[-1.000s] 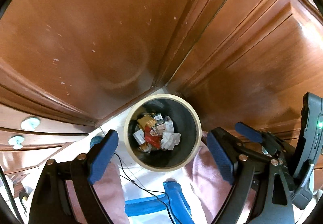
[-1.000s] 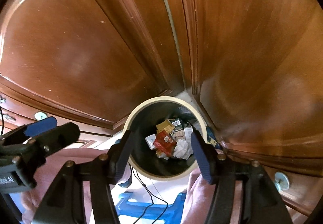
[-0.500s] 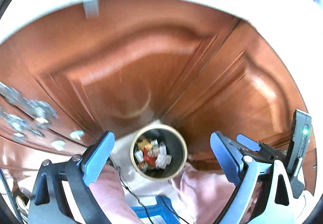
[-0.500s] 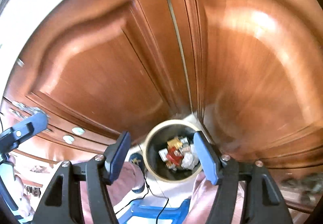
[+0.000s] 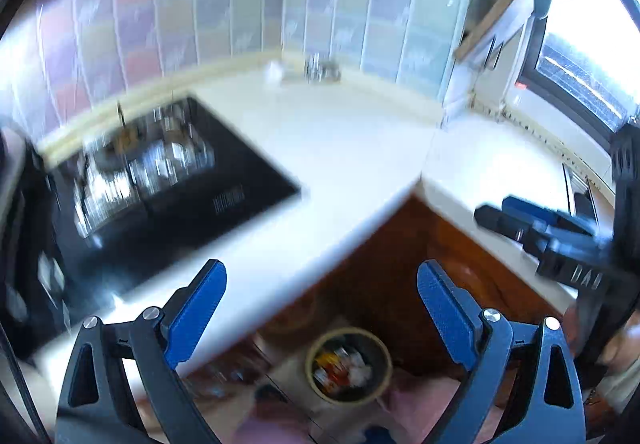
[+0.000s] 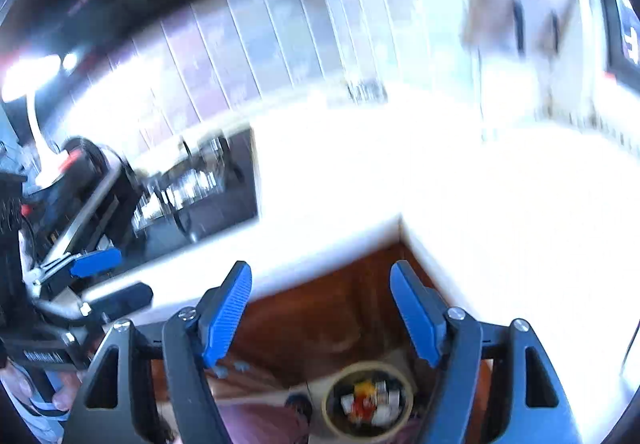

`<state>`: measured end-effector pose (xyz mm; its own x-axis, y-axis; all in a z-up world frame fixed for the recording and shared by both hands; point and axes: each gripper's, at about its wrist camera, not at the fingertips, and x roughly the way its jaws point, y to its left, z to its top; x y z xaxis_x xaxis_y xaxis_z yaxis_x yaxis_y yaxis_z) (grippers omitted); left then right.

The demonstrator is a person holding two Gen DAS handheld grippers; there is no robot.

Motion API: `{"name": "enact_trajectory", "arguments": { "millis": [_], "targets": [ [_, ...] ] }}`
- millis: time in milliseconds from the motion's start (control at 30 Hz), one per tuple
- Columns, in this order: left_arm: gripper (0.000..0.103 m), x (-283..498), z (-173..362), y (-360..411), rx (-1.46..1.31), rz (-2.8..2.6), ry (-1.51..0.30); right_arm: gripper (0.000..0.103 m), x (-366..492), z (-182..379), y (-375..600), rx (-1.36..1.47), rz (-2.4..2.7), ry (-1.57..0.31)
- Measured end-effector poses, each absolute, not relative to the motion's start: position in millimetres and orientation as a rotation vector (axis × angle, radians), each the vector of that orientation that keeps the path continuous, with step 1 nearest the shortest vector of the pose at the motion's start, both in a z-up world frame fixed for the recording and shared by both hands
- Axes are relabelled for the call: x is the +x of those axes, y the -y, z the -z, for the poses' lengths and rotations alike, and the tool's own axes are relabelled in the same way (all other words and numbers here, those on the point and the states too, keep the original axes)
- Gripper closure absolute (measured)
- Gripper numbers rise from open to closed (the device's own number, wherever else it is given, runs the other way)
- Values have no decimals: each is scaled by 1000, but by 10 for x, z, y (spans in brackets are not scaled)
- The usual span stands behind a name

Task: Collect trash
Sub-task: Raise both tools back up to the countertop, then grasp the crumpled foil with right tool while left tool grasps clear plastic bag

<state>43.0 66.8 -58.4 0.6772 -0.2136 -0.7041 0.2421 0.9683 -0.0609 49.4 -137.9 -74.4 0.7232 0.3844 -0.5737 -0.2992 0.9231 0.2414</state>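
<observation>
Left gripper (image 5: 322,298): jaws spread wide, nothing held. Right gripper (image 6: 320,308): jaws lately opened further, nothing between them. Trash bin (image 5: 349,364) with wrappers is seen below both, beside the wooden cabinet (image 5: 384,264); white countertop (image 5: 340,147) ahead.

Home kitchen: black hob (image 5: 176,179), tiled wall (image 5: 224,3), white countertop (image 5: 340,131).

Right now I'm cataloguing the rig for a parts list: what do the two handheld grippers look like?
Both match: the left gripper and right gripper have black triangular cut-out arms with silver screw heads, tipped by ribbed blue pads. From the left view, the right one's black body carries white lettering, too blurred to read.
</observation>
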Motion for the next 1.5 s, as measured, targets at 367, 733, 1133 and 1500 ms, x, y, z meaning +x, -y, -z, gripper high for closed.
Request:
{"name": "enact_trajectory", "arguments": {
  "millis": [367,733,1133,1500],
  "targets": [
    [1,1626,-622,-751,92,219,-729,26,1599,-668,1136,40,-354,-508],
    [1,3593,-312,-825,37,172,-870,22,3388,-524,824,105,-295,-642],
    [1,5195,602,-838,-14,223,-961,23,4920,241,492,78,-235,-789],
    [1,5863,1084,-941,-66,242,-1006,32,5396,759,187,-49,-286,-853]
  ]
}}
